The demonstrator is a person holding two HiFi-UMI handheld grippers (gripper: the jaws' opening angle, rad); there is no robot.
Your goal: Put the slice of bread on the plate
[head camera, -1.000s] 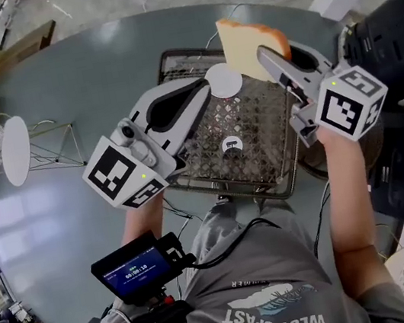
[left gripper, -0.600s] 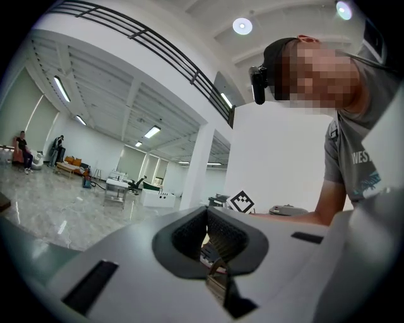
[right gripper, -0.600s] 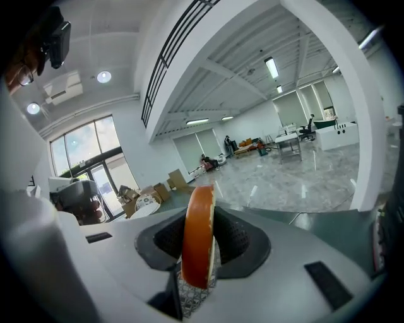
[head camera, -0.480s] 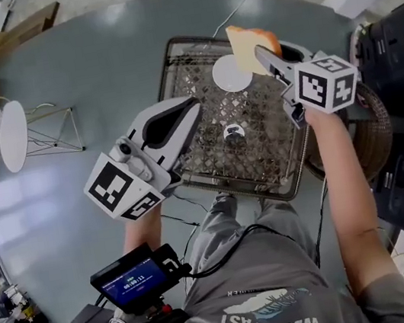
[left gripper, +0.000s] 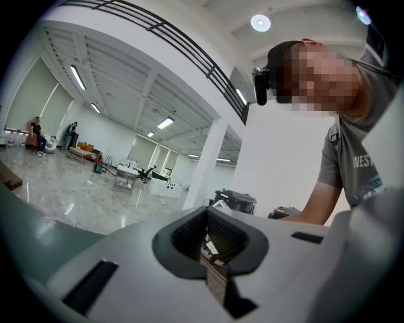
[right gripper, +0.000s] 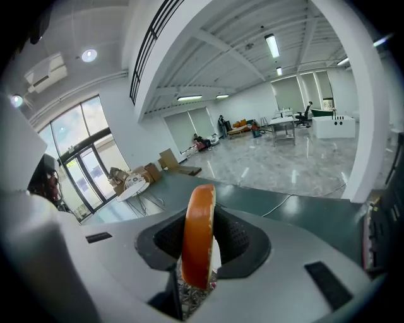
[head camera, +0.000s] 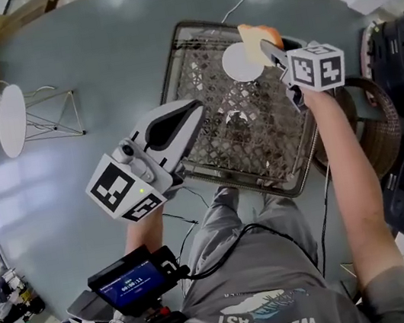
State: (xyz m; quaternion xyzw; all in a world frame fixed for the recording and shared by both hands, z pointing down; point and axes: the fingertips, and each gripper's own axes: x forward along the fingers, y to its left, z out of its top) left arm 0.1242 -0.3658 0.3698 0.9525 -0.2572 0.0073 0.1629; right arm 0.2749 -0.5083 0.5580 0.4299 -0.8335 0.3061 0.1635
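Orange-crust bread (head camera: 249, 35) over plate (head camera: 236, 67)

Pinched on edge in the right gripper (head camera: 265, 47), just above the white plate at the wire tray's (head camera: 219, 150) far edge. Lower slowly, lay flat, then let go. Left gripper (head camera: 194, 107) closed, empty.

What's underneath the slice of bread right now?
The white plate, resting on the wire tray, lies below the slice of bread, which the right claw holds on edge. The bread and claw cover the plate's right rim.

surface: round grey-blue table (head camera: 93, 68) | centre-right: wire-mesh tray (head camera: 260, 139) lay flat on it | left: thin wire stand (head camera: 51, 118) (white disc at its end) | far edge: cable (head camera: 240, 5)
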